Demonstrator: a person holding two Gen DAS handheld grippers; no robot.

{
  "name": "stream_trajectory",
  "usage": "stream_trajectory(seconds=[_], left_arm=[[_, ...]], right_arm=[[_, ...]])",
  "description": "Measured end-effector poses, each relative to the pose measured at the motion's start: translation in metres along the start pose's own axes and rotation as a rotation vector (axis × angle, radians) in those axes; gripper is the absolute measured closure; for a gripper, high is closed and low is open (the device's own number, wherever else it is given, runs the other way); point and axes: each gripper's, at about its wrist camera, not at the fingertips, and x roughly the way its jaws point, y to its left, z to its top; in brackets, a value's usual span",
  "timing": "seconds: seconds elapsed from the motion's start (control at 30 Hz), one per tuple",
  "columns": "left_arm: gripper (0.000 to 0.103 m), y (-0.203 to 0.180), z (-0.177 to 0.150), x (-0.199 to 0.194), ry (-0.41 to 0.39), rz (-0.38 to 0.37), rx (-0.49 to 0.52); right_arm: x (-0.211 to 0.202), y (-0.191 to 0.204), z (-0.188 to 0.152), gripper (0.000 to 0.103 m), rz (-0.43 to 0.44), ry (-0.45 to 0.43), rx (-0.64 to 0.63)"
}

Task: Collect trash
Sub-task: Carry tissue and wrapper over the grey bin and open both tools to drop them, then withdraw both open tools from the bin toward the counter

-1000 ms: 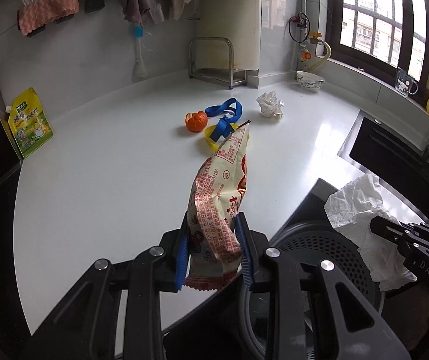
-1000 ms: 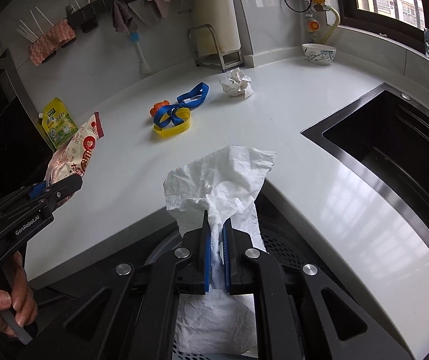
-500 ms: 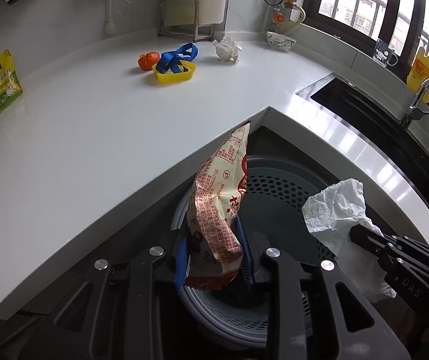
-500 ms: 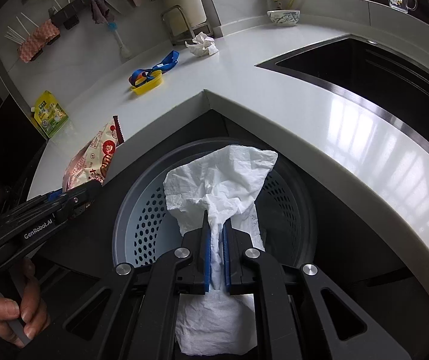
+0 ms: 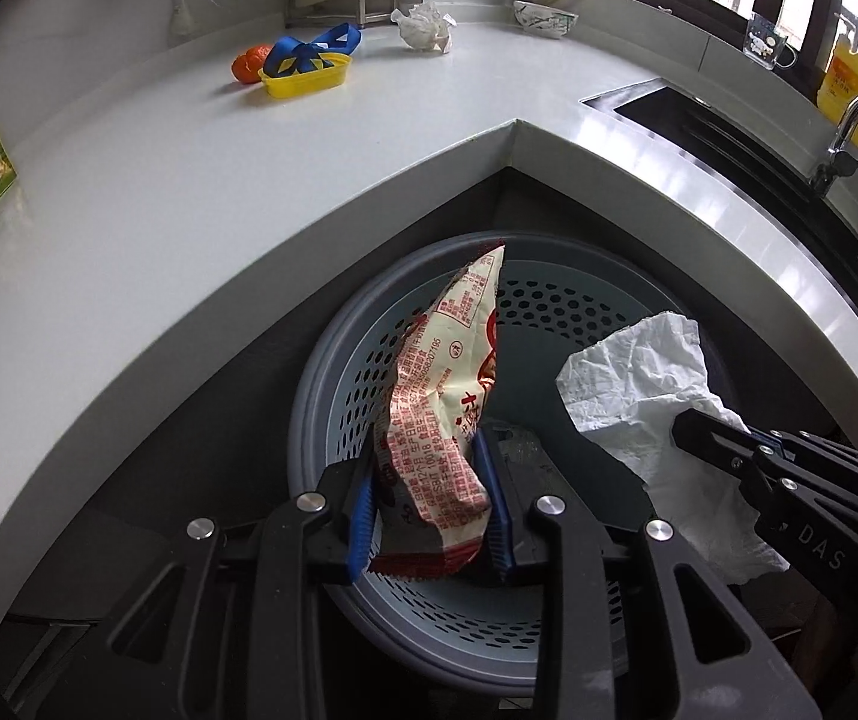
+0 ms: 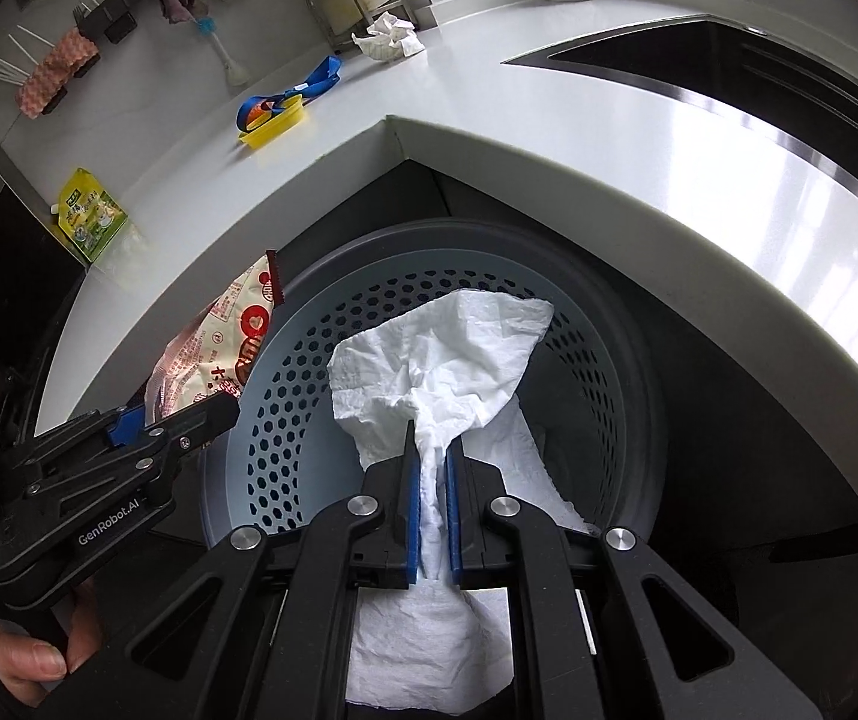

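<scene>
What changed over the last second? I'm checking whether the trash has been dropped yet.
Both grippers came down from over the counter to the bin. The left gripper has just been opening a little, with the wrapper still between its fingers. The right gripper stays shut on the tissue. Nothing dropped; the counter items are unmoved.

Red-printed cream snack wrapper [image 5: 447, 396], white tissue [image 6: 447, 360], grey hole-patterned bin [image 5: 369, 360], white counter [image 5: 189, 210].
</scene>
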Motion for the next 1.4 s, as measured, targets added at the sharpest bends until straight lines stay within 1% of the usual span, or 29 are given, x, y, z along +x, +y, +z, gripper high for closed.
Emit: stream_trajectory(seconds=[0.13,0.17,0.2,0.23,0.3,0.33,0.37,0.53,0.6,0.8,1.07,1.4], left_arm=[[0.072,-0.003,0.0,0.006,0.016,0.004,0.014],[0.07,-0.004,0.0,0.007,0.017,0.006,0.016],[0.066,-0.004,0.001,0.008,0.018,0.008,0.018],[0.063,-0.004,0.001,0.009,0.018,0.01,0.019],[0.047,-0.003,0.001,0.008,0.013,0.014,0.015],[0.046,-0.002,0.001,0.007,0.009,0.016,0.014],[0.045,-0.002,0.001,0.006,0.006,0.017,0.013],[0.044,0.0,0.001,0.006,0.01,0.023,0.008],[0.042,0.001,0.0,0.006,0.01,0.024,0.006],[0.039,0.002,0.0,0.005,0.005,0.02,-0.001],[0.039,0.005,0.0,0.003,0.0,0.01,-0.011],[0.035,0.006,0.001,-0.013,-0.032,0.015,-0.005]], right_arm=[[0.004,-0.002,0.001,0.096,0.003,0.007,0.002],[0.005,-0.003,0.0,0.096,0.003,0.01,0.004],[0.006,-0.004,0.0,0.096,0.003,0.013,0.004],[0.008,-0.004,0.0,0.094,0.001,0.02,0.004],[0.01,-0.006,0.0,0.08,-0.003,0.031,0.008],[0.009,-0.007,0.0,0.068,-0.007,0.024,0.011],[0.008,-0.008,0.0,0.064,-0.011,0.016,0.014],[0.006,-0.011,0.002,0.064,-0.018,0.009,0.021],[0.005,-0.012,0.003,0.063,-0.02,0.006,0.025],[0.004,-0.012,0.003,0.061,-0.024,0.006,0.028],[-0.002,-0.013,0.001,0.058,-0.031,-0.005,0.035],[-0.012,-0.008,0.002,0.057,-0.021,-0.027,0.028]])
